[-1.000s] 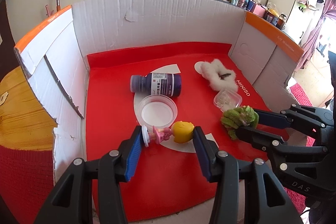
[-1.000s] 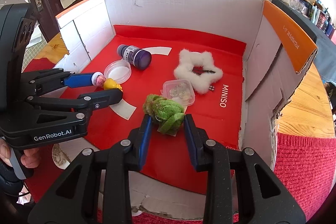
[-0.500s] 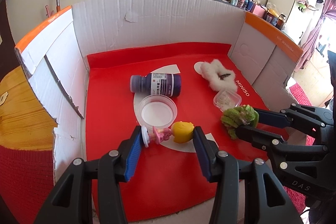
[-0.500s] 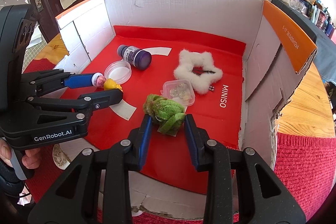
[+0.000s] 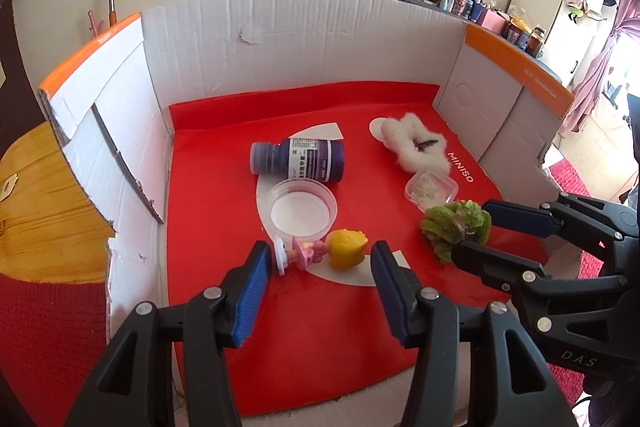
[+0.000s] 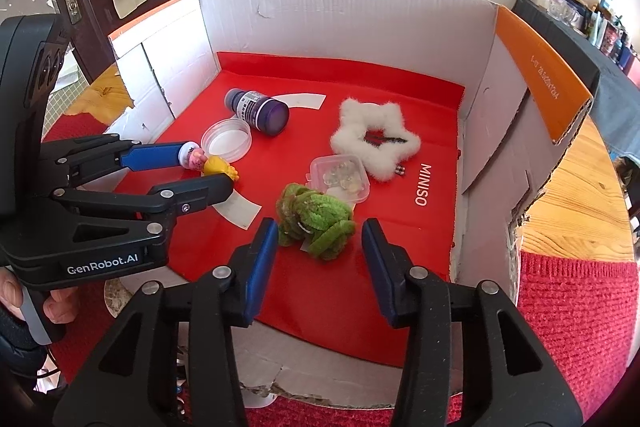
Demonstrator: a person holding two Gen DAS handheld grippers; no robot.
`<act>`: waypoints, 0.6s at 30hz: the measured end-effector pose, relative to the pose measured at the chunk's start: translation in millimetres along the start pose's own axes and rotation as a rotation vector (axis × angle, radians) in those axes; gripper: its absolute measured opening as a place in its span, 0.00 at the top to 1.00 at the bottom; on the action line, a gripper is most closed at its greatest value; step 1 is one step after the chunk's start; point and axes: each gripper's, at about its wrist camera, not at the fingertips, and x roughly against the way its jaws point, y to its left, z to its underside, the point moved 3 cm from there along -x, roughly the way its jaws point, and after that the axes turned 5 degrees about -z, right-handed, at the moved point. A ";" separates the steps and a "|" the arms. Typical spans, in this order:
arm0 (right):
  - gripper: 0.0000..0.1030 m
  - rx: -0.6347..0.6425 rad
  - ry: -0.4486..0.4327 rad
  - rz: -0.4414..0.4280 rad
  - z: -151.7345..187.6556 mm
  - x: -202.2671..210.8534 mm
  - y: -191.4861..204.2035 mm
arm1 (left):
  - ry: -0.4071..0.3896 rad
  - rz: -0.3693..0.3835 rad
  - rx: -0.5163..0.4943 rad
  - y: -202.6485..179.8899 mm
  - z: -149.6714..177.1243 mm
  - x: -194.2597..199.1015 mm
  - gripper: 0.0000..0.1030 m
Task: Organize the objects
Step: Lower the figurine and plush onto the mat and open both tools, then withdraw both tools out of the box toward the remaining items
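Left wrist view: left gripper [image 5: 316, 261] hovering with jaws apart, straddling small doll figure [image 5: 320, 253] lying on red mat [image 5: 208, 227].

Right wrist view: right gripper [image 6: 318, 241] standing apart around green fuzzy bundle [image 6: 316, 217], pads clear, bundle resting beside clear plastic box [image 6: 340, 177].

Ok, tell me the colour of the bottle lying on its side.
Dark purple bottle, with a white label; clearest in the left wrist view.
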 end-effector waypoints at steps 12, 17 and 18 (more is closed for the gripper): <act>0.53 0.007 -0.006 0.001 2.2 4.8 2.4 | -0.013 -0.001 0.012 2.2 1.6 5.5 0.39; 0.50 0.010 -0.016 0.001 3.3 11.0 4.3 | -0.019 0.003 0.016 2.8 2.7 10.0 0.37; 0.50 0.010 -0.019 0.001 3.6 12.2 4.5 | -0.020 0.002 0.015 2.4 3.1 11.1 0.36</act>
